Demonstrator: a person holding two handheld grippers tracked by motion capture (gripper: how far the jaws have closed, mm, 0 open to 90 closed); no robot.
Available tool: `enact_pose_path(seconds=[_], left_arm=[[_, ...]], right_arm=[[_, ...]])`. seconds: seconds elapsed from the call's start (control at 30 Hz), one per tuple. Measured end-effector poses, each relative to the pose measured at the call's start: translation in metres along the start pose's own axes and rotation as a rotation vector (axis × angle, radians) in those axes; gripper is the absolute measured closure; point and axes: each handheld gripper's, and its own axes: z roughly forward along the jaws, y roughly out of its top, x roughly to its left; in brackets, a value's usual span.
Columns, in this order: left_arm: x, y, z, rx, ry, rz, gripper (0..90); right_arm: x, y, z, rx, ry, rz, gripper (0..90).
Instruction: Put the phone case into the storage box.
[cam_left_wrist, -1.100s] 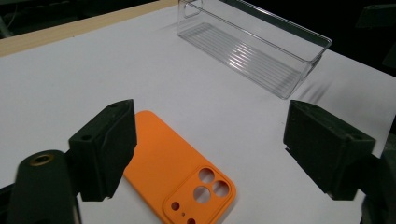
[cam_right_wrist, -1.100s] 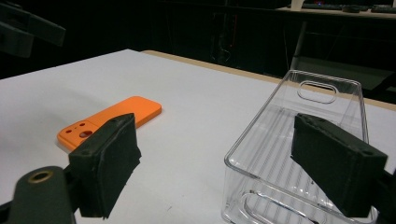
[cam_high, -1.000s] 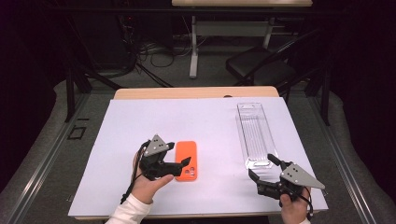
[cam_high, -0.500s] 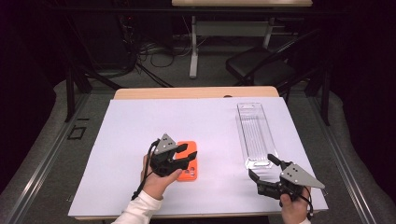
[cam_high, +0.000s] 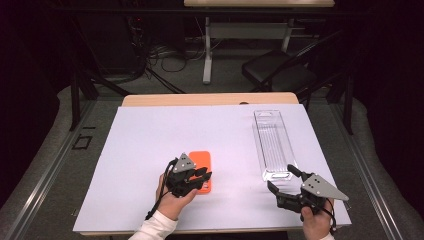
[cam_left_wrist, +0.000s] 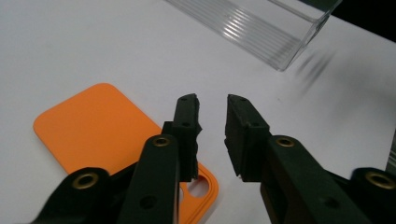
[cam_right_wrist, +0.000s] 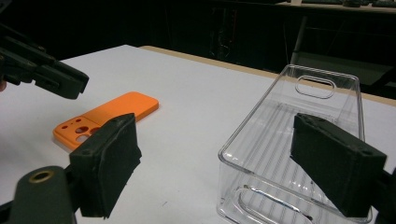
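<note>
Grippers over white sheet, orange case and clear tray on table

High view: case (cam_high: 201, 170) lies flat on the sheet (cam_high: 140, 150), left of centre; left gripper (cam_high: 202, 178) sits over its near end. Tray (cam_high: 273, 145) lies lengthwise at the right, well apart from the case; right gripper (cam_high: 284, 183) hovers just off the tray's near end, jaws spread wide, nothing between them. Left gripper view: left gripper (cam_left_wrist: 213, 108) has its jaws drawn close, a narrow gap left, having just been closing; nothing is clamped between them; the case (cam_left_wrist: 93, 130) lies beneath and beside the left jaw, camera holes nearest; tray (cam_left_wrist: 261, 23) corner shows beyond. Right gripper view: right gripper (cam_right_wrist: 212, 161) stands wide open and empty, one jaw in front of the tray (cam_right_wrist: 289, 116); case (cam_right_wrist: 112, 114) lies flat farther off, left gripper (cam_right_wrist: 70, 84) above its holed end
</note>
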Motion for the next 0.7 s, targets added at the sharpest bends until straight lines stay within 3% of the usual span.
enact_pose_path(seconds=[0.23,0.53,0.7], left_arm=[[-0.004,-0.005,0.012,0.064,-0.023,0.009,90.0],[-0.008,-0.011,0.029,0.123,-0.039,-0.004,90.0],[-0.010,-0.015,0.038,0.152,-0.007,0.024,90.0]], right_arm=[[0.001,0.000,0.001,0.010,0.010,-0.001,14.5],[0.001,-0.001,0.002,0.022,0.019,-0.002,14.5],[0.001,-0.001,0.002,0.021,0.021,-0.002,14.5]])
